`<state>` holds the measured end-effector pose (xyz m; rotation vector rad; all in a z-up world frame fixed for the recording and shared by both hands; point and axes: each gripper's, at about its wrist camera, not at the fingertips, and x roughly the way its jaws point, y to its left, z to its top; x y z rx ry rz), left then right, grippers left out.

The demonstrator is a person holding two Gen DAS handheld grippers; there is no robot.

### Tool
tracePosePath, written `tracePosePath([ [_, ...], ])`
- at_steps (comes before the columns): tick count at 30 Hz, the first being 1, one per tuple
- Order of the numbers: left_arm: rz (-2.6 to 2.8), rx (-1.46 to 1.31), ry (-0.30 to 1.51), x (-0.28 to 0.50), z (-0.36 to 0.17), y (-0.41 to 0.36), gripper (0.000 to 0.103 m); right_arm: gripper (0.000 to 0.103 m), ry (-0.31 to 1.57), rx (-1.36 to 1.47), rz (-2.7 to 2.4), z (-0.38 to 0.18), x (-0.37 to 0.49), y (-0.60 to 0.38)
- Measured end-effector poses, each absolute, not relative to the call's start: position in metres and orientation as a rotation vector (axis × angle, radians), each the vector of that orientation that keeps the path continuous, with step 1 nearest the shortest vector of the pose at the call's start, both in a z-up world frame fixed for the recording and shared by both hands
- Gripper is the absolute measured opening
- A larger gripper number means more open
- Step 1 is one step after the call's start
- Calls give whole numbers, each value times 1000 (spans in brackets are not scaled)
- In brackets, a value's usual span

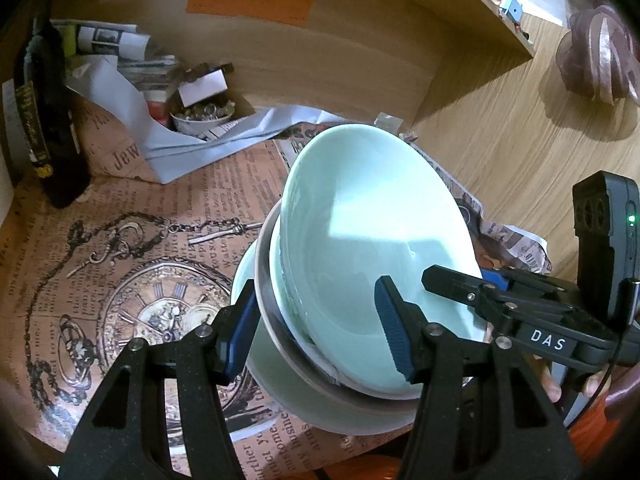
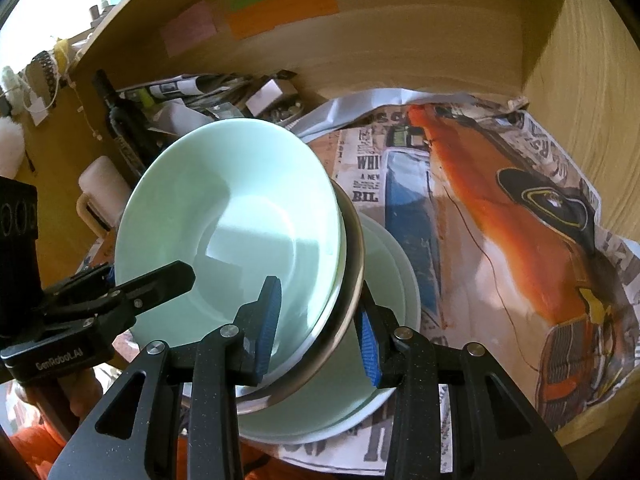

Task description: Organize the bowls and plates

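A stack of pale green bowls (image 1: 376,240) (image 2: 240,216) with a metal-rimmed bowl (image 1: 280,332) (image 2: 352,280) nested between them rests over a pale green plate (image 1: 280,376) (image 2: 384,292) on newspaper. My left gripper (image 1: 316,328) straddles the stack's near rim, one blue pad outside, one inside the top bowl. My right gripper (image 2: 320,328) straddles the opposite rim the same way. Both sets of jaws stand apart around the rims; I cannot tell if the pads press. Each gripper shows in the other's view (image 1: 500,304) (image 2: 132,292).
Printed newspaper (image 1: 132,264) (image 2: 520,220) lines a wooden shelf compartment. A dark bottle (image 1: 44,120) (image 2: 120,120), crumpled papers and a small bowl of bits (image 1: 200,116) sit at the back. Wooden walls (image 1: 320,60) (image 2: 580,100) close in behind and on one side.
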<state>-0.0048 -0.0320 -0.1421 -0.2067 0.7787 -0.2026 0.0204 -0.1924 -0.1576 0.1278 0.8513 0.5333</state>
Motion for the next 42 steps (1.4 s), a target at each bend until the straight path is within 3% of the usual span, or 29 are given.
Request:
tracePosePath([
  [17,-234,-158,757,0,-149,-33,58,36,858,166,559,-168,30,-197],
  [21,-199,-132,722,-7,-145,-32,58,60,830,160,536,-166,27,-199],
  [23,-184,-117,696,-14,-138,-31,58,66,793,147,508,-161,22,-202],
  [28,-144,-104,583,-33,-111,-27,59,67,692,150,488,-140,8,-213],
  [37,-84,-39,346,-74,-60,-31,74,81,421,113,483,-84,-38,-219],
  [39,-72,-28,303,-82,-53,-33,85,83,380,110,488,-78,-47,-218],
  [42,-57,-19,240,-95,-47,-37,91,84,332,107,501,-71,-58,-217],
])
